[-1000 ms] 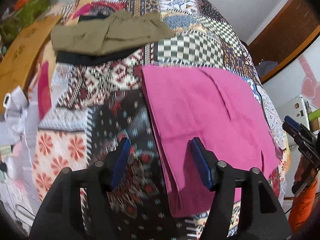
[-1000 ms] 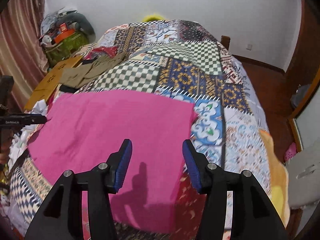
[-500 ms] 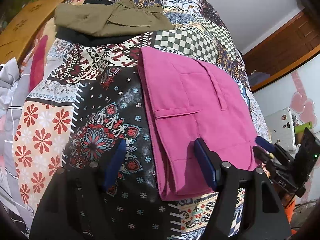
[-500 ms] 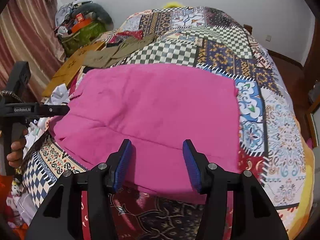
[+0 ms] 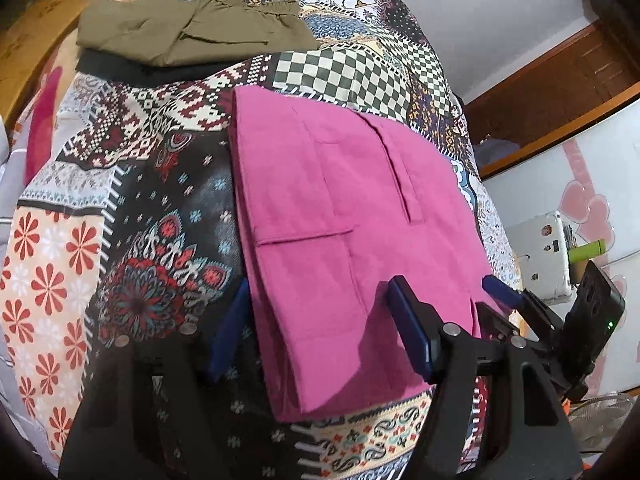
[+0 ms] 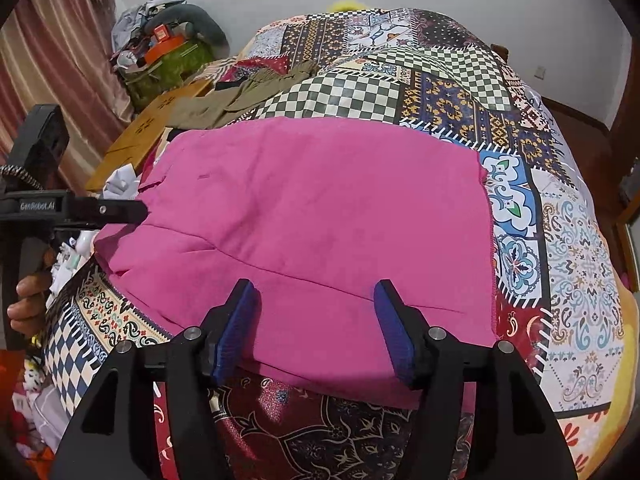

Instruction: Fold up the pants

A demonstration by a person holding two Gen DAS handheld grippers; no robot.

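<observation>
Pink pants [image 5: 340, 208], folded flat, lie on the patchwork bedspread [image 5: 132, 216]. My left gripper [image 5: 320, 328] hangs open over their near left corner, one finger outside the folded edge and the other above the cloth. In the right wrist view the pants [image 6: 320, 208] spread wide, and my right gripper [image 6: 316, 328] straddles their near edge with the jaws opening and the pads clear of the cloth. The right gripper's blue tip [image 5: 500, 290] shows at the pants' right side. The left gripper [image 6: 120, 210], with a hand [image 6: 28, 300] on it, shows at their left end.
A folded olive garment [image 5: 192, 32] on a black one lies further up the bed, also in the right wrist view [image 6: 240, 96]. A wooden board [image 6: 148, 132] and a heap of clutter [image 6: 168, 48] flank the bed's left side. A white appliance [image 5: 540, 260] stands off its right edge.
Both grippers have come down closer to the pants' near edge. The right gripper's jaws stand wider than before. The pants have not shifted.
</observation>
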